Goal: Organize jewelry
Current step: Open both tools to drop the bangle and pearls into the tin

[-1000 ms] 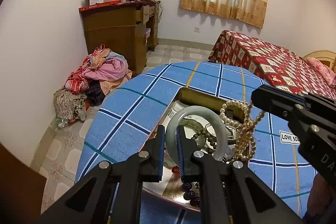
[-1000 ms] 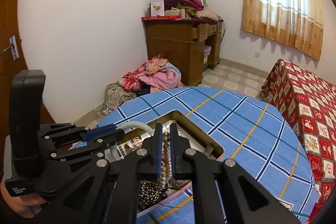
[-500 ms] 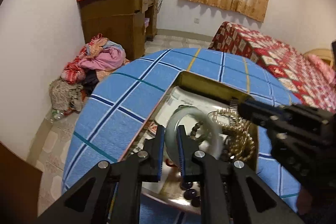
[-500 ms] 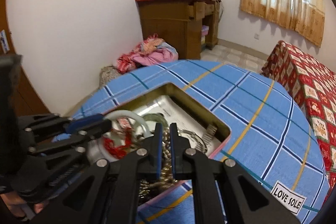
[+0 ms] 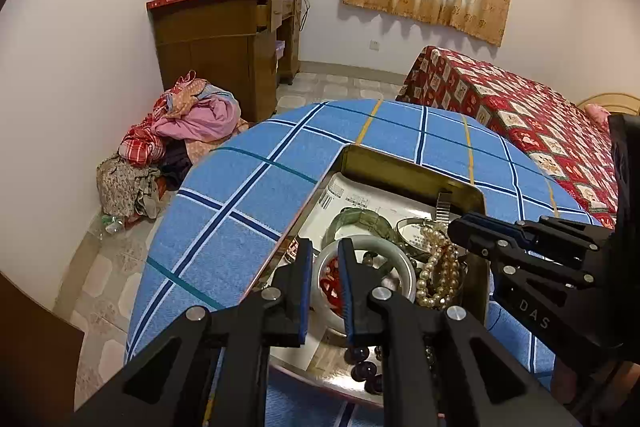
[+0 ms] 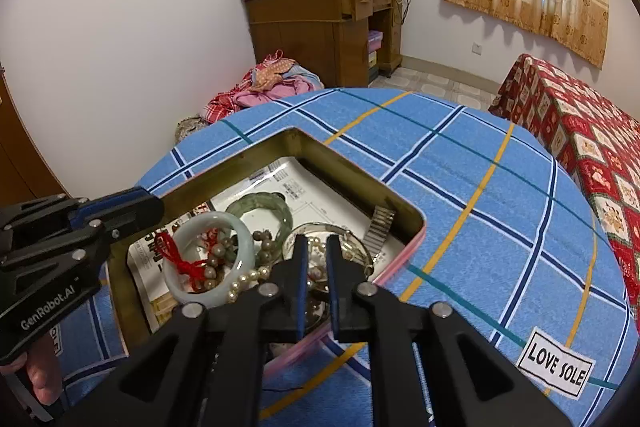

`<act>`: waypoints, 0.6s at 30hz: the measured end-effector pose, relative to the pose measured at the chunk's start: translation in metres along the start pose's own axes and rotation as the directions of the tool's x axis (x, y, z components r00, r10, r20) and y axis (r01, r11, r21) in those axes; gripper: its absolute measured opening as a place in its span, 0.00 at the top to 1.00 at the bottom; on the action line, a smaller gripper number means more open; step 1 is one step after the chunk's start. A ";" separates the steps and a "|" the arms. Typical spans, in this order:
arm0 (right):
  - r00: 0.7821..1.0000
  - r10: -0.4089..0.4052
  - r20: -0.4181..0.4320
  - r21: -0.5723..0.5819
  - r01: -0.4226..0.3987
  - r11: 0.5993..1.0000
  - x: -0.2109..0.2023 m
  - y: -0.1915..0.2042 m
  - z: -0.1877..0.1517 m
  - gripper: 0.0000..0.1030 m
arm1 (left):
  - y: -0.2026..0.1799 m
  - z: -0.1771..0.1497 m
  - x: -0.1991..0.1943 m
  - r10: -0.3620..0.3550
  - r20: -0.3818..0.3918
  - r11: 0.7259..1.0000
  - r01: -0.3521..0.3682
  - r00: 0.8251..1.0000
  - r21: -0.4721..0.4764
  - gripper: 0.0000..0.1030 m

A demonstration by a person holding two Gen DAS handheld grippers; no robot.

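A metal tin [image 6: 404, 215] sits on the blue checked tablecloth and holds jewelry. A pale jade bangle [image 6: 240, 243] with a red cord lies in it, beside a darker green bangle [image 6: 260, 205], a pearl necklace [image 5: 438, 267] and a silver bangle. My left gripper [image 5: 325, 267] is slightly open with the pale bangle's rim [image 5: 384, 245] between its fingers, resting in the tin. My right gripper [image 6: 316, 255] is slightly open over the pearls [image 6: 248, 277], which lie loose in the tin.
A "LOVE SOLE" label [image 6: 556, 367] is sewn on the cloth [image 6: 460, 187] at the front right. A wooden desk [image 6: 320, 23], a heap of clothes [image 5: 180, 131] on the floor and a red quilted bed [image 5: 520, 107] stand beyond the round table.
Both grippers have come down into the tin. The pale bangle and the pearl necklace, held up a second ago, now lie in the tin, and both sets of fingers have parted slightly.
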State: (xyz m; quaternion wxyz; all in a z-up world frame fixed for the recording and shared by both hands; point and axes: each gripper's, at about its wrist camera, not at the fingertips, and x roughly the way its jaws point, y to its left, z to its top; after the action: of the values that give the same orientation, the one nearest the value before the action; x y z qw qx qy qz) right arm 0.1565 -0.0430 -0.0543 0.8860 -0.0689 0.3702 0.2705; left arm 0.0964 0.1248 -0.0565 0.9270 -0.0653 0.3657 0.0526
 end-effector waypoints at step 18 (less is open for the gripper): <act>0.996 -0.048 0.081 0.037 0.045 0.998 -0.040 -0.002 -0.010 0.32 | 0.008 -0.004 -0.030 0.075 0.048 0.997 -0.074 0.996 -0.029 0.25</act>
State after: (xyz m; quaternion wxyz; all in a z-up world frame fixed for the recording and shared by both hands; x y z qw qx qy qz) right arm 0.1283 -0.0654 -0.0338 0.9076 -0.0508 0.3365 0.2460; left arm 0.0711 0.1310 -0.0396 0.9321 -0.0631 0.3440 0.0938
